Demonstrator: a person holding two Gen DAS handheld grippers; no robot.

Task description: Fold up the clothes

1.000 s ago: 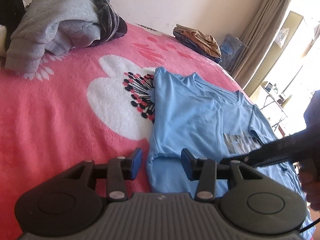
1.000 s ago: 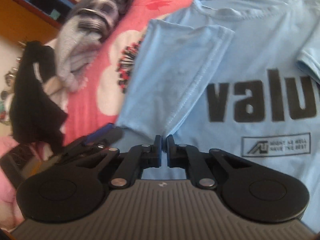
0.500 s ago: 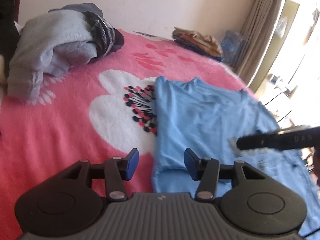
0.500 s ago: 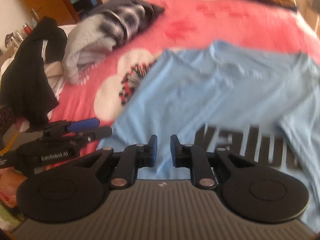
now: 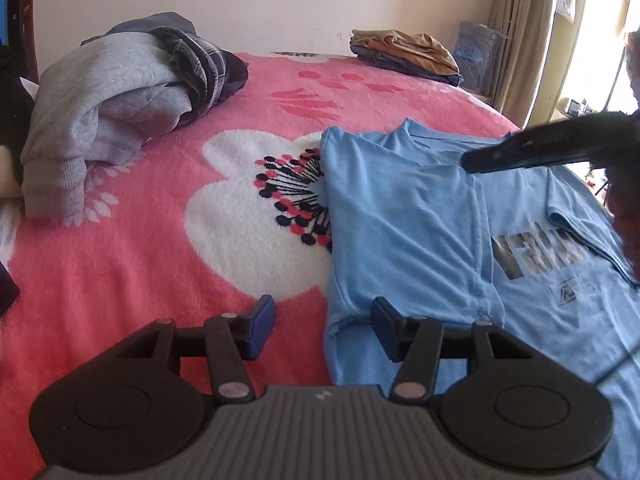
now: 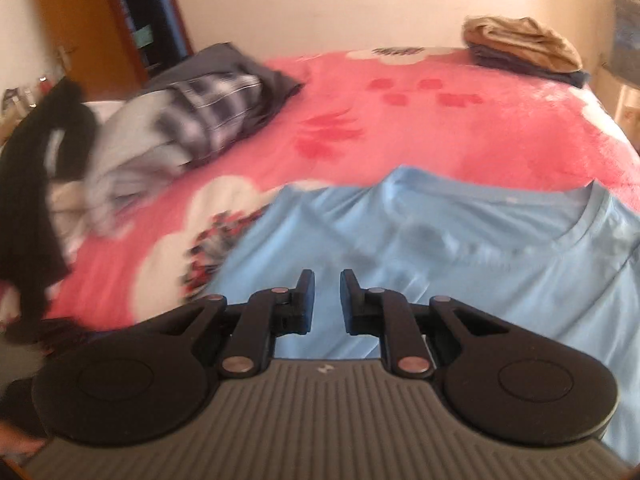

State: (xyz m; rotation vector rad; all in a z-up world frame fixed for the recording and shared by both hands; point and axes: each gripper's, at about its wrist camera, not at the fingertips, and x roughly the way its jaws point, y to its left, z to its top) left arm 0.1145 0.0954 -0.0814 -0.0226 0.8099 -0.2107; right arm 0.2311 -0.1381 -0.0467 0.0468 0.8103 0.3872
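A light blue T-shirt (image 5: pixel 408 216) lies flat on the pink floral blanket (image 5: pixel 160 208), its left side and sleeve folded in over the chest, black print showing at right. My left gripper (image 5: pixel 324 328) hovers open at the shirt's lower left folded edge, nothing between its fingers. In the left wrist view the right gripper's dark fingers (image 5: pixel 520 152) reach in from the right above the shirt's collar. In the right wrist view my right gripper (image 6: pixel 325 300) is open a little, empty, raised above the blue T-shirt (image 6: pixel 460 256) near its shoulder.
A heap of unfolded clothes, grey sweatshirt and plaid shirt (image 5: pixel 120 92), sits at the blanket's back left. A folded stack with a tan garment (image 5: pixel 404 52) lies at the far back right. Curtain and window stand at right, a wooden door (image 6: pixel 92 20) at left.
My right gripper let go of the shirt, opened and lifted up and back toward the collar. The left gripper stayed open and drew back slightly with a higher view.
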